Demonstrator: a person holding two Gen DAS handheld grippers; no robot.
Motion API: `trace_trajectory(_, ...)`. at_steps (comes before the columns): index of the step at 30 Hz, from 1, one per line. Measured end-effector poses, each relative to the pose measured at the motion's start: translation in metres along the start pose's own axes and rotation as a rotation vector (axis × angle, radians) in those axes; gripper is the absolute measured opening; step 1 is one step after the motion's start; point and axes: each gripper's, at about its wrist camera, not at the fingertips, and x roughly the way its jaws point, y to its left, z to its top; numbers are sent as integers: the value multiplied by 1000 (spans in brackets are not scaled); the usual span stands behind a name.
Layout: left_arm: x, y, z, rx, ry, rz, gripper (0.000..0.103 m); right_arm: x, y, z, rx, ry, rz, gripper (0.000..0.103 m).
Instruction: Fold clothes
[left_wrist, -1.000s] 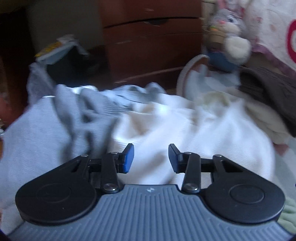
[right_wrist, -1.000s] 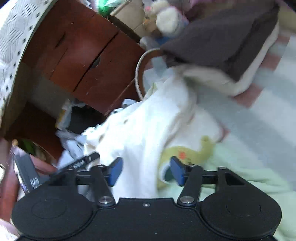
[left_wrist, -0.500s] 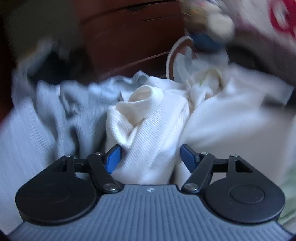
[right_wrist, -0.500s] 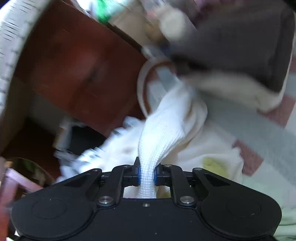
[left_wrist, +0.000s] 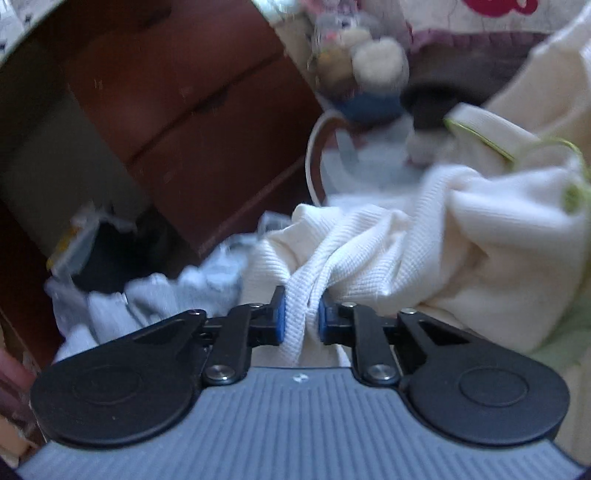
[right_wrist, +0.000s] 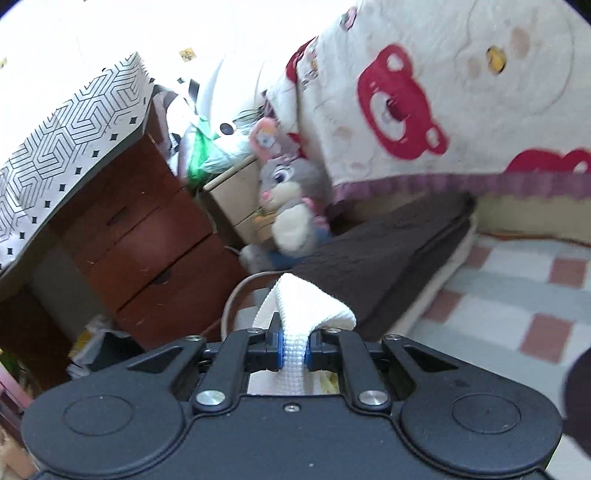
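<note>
The left gripper (left_wrist: 300, 320) has just been closing and is pinching a bunch of the white top (left_wrist: 480, 240). The right gripper (right_wrist: 293, 349) is squeezing another edge, lifting it off the bed (right_wrist: 517, 295) to spread it for folding.

Ribbed cream knit garment (left_wrist: 388, 251) in my matt black plastic left gripper (left_wrist: 300, 317); behind, a reddish, smooth wooden dresser (left_wrist: 192, 122).

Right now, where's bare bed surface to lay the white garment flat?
Free: the checked bedspread, right of the folded dark blanket. Crowded: the left, with grey clothes by the wooden drawers. Both grippers hold the white garment.
</note>
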Motion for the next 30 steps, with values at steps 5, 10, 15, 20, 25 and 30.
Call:
trace_trajectory(5,-16,-2,27,32,-128,48,12,-34,-14,11,-57,-33,-81,12)
trace_trajectory(10,-42,8,65,-33,-282,32,11,-69,-21,30,-55,-61,-185,12)
trace_trajectory(15,-75,8,102,-88,-416,-24,11,-116,-20,49,-61,-124,-241,12)
trace_trajectory(20,-111,16,126,-166,-523,-96,11,-183,-17,64,-114,-208,-362,12)
trace_trajectory(25,-146,34,143,-282,-619,-230,10,-254,-20,77,-73,-254,-425,12)
trace_trajectory(30,-174,49,160,-393,-656,-437,10,-306,-11,77,-71,-262,-499,12)
